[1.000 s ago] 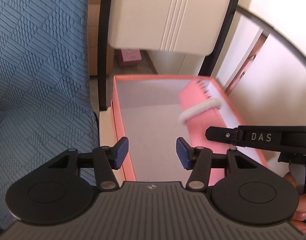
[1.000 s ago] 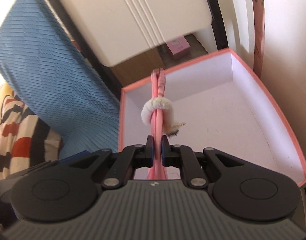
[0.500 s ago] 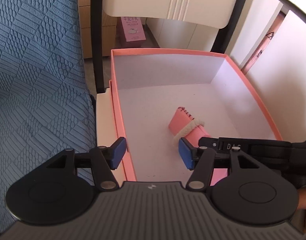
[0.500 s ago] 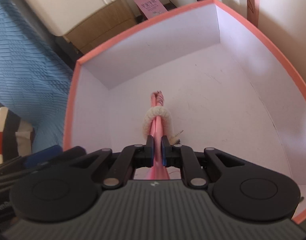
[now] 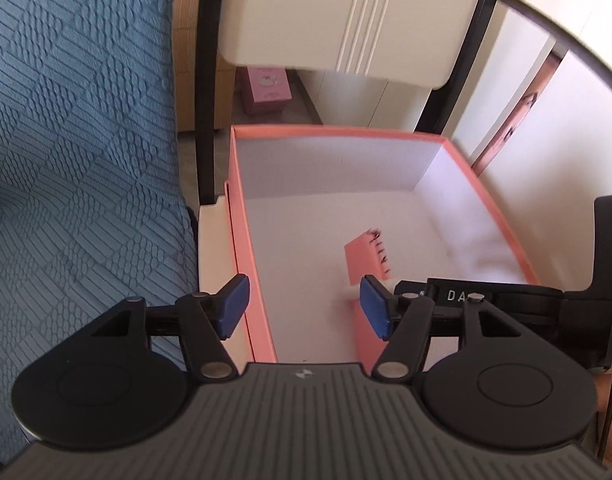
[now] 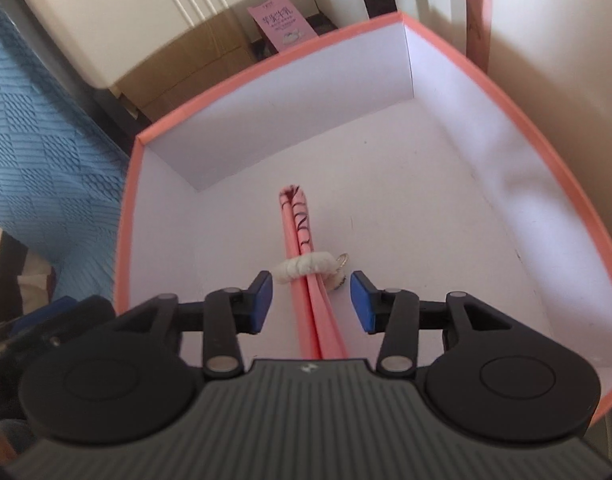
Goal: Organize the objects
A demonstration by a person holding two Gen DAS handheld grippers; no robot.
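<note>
Across the middle of both frames sits the pink box [image 6: 457, 46]; lower centre, the pink pouch [image 6: 302, 240] now rests inside. Right gripper [image 6: 310, 300] has just spread open, pads clear: released. Left gripper [image 5: 302, 306] gapes empty over the rim.

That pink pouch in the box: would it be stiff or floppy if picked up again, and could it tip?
The pink pouch looks thin and flat, so probably light and somewhat floppy. It stands on edge between the open right hand-held gripper's pads, so it may well fall flat. Its fuzzy band could snag.
</note>
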